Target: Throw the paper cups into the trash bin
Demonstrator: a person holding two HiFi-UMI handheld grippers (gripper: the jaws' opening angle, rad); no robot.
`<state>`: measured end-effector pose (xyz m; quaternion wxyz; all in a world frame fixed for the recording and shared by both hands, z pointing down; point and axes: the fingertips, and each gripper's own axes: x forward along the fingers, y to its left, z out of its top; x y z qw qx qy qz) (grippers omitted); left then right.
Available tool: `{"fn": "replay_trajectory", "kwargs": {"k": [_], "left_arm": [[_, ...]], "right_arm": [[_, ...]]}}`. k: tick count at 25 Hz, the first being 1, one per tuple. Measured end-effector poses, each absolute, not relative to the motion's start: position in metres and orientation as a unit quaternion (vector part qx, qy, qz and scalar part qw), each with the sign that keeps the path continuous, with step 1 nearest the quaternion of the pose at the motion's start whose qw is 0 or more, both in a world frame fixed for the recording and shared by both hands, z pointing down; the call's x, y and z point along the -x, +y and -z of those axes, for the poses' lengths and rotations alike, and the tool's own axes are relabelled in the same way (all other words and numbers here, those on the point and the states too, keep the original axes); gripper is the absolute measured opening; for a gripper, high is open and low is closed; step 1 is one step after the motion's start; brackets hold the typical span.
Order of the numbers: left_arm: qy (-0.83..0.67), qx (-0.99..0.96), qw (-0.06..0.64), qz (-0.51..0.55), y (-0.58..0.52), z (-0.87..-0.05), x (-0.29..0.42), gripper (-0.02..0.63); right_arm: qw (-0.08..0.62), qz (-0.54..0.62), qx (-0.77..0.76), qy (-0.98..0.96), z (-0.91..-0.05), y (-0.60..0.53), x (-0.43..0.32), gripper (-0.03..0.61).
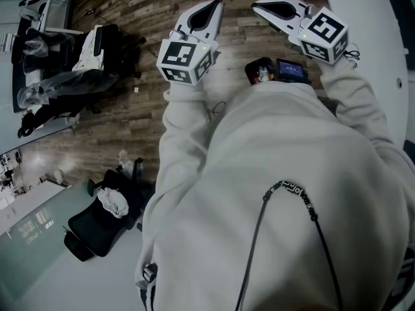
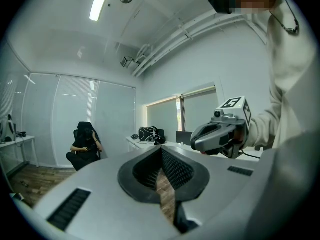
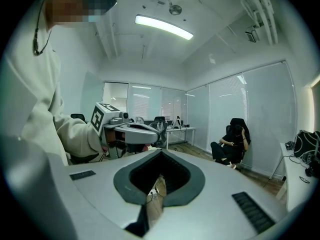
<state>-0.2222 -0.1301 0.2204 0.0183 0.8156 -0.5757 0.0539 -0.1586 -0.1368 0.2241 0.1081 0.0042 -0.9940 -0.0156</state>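
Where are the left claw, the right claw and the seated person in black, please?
left claw (image 1: 214, 6), head view, tip where its jaws meet.
right claw (image 1: 258, 6), head view, tip where its jaws meet.
seated person in black (image 3: 231, 145), right gripper view, torso.

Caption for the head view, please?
Left gripper and right gripper, both shut and empty, held over a wooden floor.

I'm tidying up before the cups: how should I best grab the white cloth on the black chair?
Probably pinch a raised fold near the middle of the white cloth, coming from above. It lies crumpled on the seat of the black chair, open overhead.
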Motion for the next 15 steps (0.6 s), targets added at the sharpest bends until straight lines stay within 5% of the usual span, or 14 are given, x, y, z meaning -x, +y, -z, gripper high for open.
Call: {"fn": "replay_trajectory", "kwargs": {"k": [15], "left_arm": [[-0.566,-0.822,0.021,-0.054,-0.141,-0.223,0.222,-0.005]], "right_arm": [[0.123,0.022,0.001,-0.992,-0.229,-0.142,0.161,0.020]]}}
